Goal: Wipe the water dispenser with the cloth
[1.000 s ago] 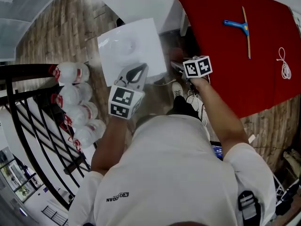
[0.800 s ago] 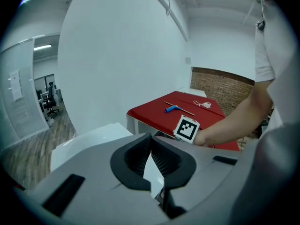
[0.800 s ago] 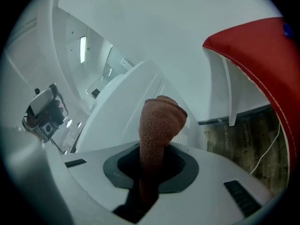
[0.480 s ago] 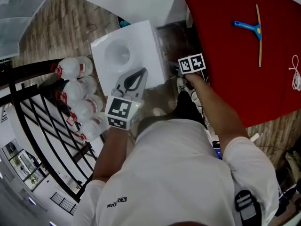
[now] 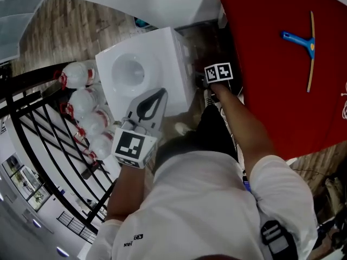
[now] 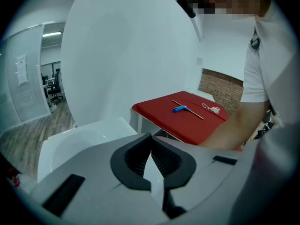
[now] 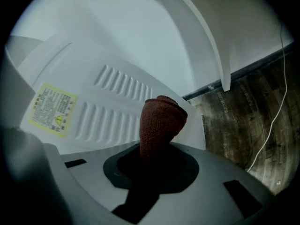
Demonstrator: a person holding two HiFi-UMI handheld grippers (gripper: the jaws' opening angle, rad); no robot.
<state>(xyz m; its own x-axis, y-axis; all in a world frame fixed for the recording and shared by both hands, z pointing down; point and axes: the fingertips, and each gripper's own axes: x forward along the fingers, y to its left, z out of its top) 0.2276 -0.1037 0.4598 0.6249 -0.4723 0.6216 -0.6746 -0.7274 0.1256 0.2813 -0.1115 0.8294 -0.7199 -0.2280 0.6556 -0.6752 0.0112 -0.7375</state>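
Cloth [image 7: 161, 121], reddish-brown and folded into a thick wad, is sticking out of the right tool [image 7: 158, 150], whose pads are clenching hard on its lower part. Its long axis is running along the jaws, rising through the middle of the right gripper view with a slight lean to the right. Its rounded end is pointing at the white panel of the water dispenser [image 5: 143, 72], just beside the vent slots [image 7: 117, 102]; whether it is touching the panel cannot be told. A yellow label [image 7: 51, 109] is sitting on that panel at the left of the frame, and wooden floor [image 7: 253, 111] is showing at the right. In the head view the dispenser is standing upright in the upper centre, its top with a round well facing the camera, and the right tool is reaching down along its right side, the forearm [image 5: 241, 126] stretching from the lower right. The left tool [image 6: 150, 142] is hovering over the dispenser's near edge with its jaws pressed together at the tips and nothing between them, pointing toward the upper right of the frame. White bottles [image 5: 84, 104] with red caps are lying in a row at the left beside a black railing [image 5: 38, 145]. A red counter [image 5: 271, 75] is filling the upper right, carrying a blue squeegee [image 5: 298, 38].
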